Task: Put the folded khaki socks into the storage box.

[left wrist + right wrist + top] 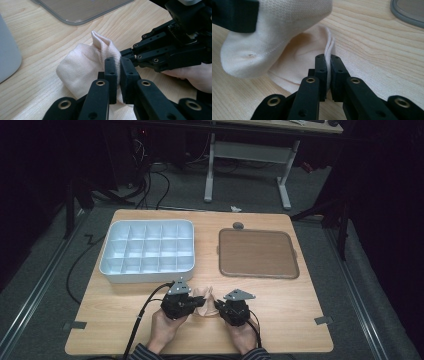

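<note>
A pale cream sock (205, 301) lies bunched near the front edge of the wooden table (280, 320), between my two grippers. My left gripper (196, 304) is shut on one part of the sock (82, 65), with fabric pinched between its jaws (119, 72). From the other side, my right gripper (218, 306) is shut on a thin folded edge of the sock (294, 37), the cloth squeezed between its pads (328, 67). In the left gripper view the right gripper's black body (172, 47) reaches in, its jaws meeting the sock.
A white compartment tray (148, 251) sits at the back left of the table. A brown flat tray with a grey rim (258, 253) sits at the back right. A small dark disc (238, 225) lies behind it. Bare wood spreads to either side of my hands.
</note>
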{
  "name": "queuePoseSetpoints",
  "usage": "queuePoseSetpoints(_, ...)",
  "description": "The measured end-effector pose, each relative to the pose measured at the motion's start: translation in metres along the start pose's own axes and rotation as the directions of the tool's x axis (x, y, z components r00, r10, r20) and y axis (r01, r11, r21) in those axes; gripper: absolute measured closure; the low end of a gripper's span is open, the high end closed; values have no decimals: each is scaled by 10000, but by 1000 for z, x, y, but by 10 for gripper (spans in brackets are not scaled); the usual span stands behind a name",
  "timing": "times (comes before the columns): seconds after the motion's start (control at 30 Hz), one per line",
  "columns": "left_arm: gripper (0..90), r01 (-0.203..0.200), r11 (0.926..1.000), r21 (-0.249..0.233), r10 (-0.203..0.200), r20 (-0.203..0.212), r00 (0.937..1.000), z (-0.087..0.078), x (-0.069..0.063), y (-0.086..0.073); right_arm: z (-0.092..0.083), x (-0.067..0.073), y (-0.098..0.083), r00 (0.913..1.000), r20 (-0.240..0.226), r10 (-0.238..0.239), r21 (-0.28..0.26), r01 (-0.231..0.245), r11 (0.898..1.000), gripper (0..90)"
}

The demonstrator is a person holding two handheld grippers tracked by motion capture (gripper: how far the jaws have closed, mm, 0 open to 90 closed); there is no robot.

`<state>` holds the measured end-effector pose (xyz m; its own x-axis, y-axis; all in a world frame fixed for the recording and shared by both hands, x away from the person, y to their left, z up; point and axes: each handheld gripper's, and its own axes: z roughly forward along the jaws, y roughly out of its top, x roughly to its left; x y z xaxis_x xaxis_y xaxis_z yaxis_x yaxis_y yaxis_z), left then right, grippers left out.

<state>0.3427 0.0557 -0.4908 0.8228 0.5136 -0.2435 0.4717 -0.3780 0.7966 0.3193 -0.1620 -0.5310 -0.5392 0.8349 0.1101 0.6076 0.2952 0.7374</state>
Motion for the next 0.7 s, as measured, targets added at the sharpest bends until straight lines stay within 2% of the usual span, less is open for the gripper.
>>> queuePoseSetpoints(0.27, 851, -1, 9995, 318, 8, -202, 9998, 9, 0, -1, 0, 0, 0, 10000, -43, 38, 3, -38, 10000, 847)
queuePoseSetpoints(0.7, 837, 53, 9985, 542, -25, -518, 9987, 20, -2, -3, 0, -1, -1, 10000, -59, 45, -15, -45, 10000, 843)
